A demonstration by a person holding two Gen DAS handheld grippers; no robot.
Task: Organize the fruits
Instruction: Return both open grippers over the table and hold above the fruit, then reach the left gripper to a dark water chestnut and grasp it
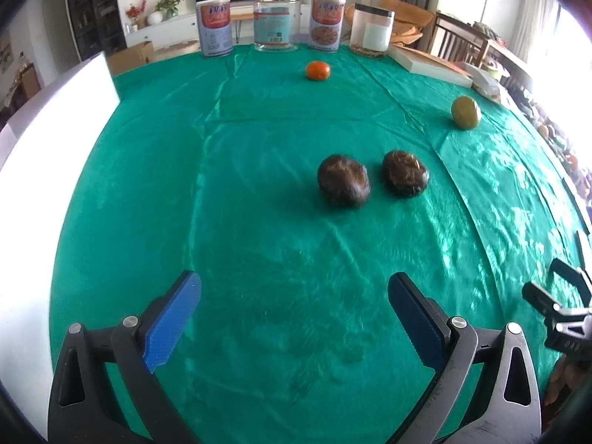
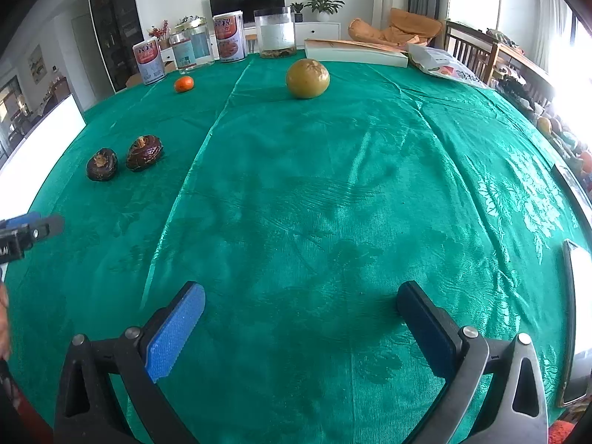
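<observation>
A: Fingers wide apart on left gripper, nothing between. Same on right gripper, pads spread, empty.

B: Fruit positions?

A: Two dark fruits side by side mid-cloth, nearly touching, straight ahead of left. Green fruit alone, far ahead of right, near white box. Orange alone at far end, just before jars.

B: Step?

A: Looks like pre-reach, nothing grasped yet. Fruits scattered, so grouping apparently not done, apart from dark pair.

B: Next move needs?

A: Probably forward reach with left toward dark pair. Narrow gap between them, so one-fruit pinch needs care to avoid nudging the neighbour. Round fruit, likely to roll on slick cloth. Longer reach for right to green fruit.

B: Pose?

A: Both low over near edge of cloth, level, aimed across table, well short of any fruit. Grippers side by side, each visible at edge of other's view. Holding hands mostly out of frame.
</observation>
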